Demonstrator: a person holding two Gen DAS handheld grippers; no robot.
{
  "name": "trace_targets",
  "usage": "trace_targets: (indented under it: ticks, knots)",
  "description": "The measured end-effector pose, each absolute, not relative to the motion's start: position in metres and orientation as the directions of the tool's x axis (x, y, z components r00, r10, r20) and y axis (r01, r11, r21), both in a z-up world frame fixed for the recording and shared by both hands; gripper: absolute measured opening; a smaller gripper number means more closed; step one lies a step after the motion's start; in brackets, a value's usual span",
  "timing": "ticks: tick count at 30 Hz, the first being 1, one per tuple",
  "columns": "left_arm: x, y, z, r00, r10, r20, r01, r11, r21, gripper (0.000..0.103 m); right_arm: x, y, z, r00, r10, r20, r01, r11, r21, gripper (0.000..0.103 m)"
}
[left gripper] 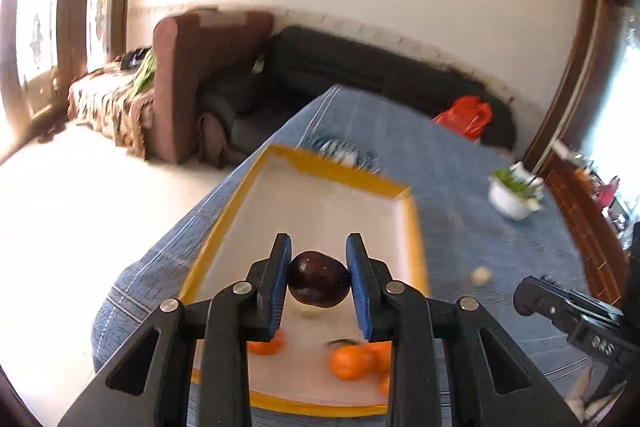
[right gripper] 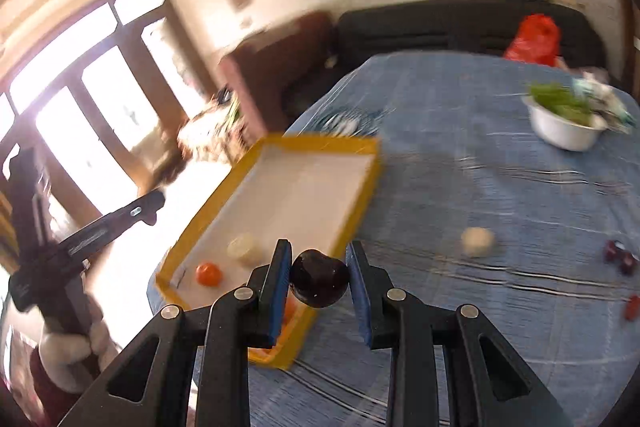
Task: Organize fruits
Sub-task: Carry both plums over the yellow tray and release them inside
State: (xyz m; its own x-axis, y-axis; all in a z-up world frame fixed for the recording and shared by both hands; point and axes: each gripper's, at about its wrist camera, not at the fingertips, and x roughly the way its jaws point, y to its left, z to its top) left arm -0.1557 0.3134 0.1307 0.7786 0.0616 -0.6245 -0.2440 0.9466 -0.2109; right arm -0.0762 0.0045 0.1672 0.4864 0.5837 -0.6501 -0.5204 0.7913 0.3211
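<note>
Each gripper clamps a dark plum: the left gripper (left gripper: 319, 277) holds its plum (left gripper: 319, 279) above the yellow-rimmed tray (left gripper: 412, 227), the right gripper (right gripper: 319, 277) holds its plum (right gripper: 319, 278) over the tray's (right gripper: 360, 195) right edge.

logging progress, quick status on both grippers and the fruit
Left gripper shut on a dark plum, over the yellow tray. Right gripper shut on another plum, beside the tray's edge. Oranges already in the tray. Nothing blocking.

two dark plums (left gripper: 319, 279) (right gripper: 319, 283), one tray (left gripper: 416, 227)
</note>
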Motion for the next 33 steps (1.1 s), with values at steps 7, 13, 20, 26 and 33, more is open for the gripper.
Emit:
trace_targets:
  ticks: [7, 13, 20, 26, 33]
  knots:
    - [-0.129, 0.35, 0.08, 0.723, 0.044, -0.689, -0.3, 0.919, -0.256, 0.028, -0.058, 0.074, 0.13, 0.384, 0.605, -0.698, -0.57, 0.75, 0.336, 0.032]
    - [-0.11, 0.37, 0.056, 0.694, 0.034, -0.719, -0.332, 0.901, -0.278, 0.028, -0.054, 0.123, 0.105, 0.35, 0.549, -0.759, -0.63, 0.737, 0.243, 0.032]
    - [-0.118, 0.379, 0.059, 0.726, 0.004, -0.688, -0.33, 0.879, -0.343, 0.064, -0.059, 0.147, 0.088, 0.335, 0.529, -0.78, -0.682, 0.707, 0.187, 0.033]
    - [-0.139, 0.384, 0.073, 0.74, 0.002, -0.672, -0.37, 0.837, -0.404, 0.085, -0.063, 0.13, 0.1, 0.369, 0.546, -0.752, -0.675, 0.713, 0.187, 0.034]
    - [-0.164, 0.365, 0.09, 0.758, -0.016, -0.652, -0.369, 0.814, -0.449, 0.088, -0.065, 0.058, 0.128, 0.465, 0.541, -0.701, -0.594, 0.778, 0.205, 0.052]
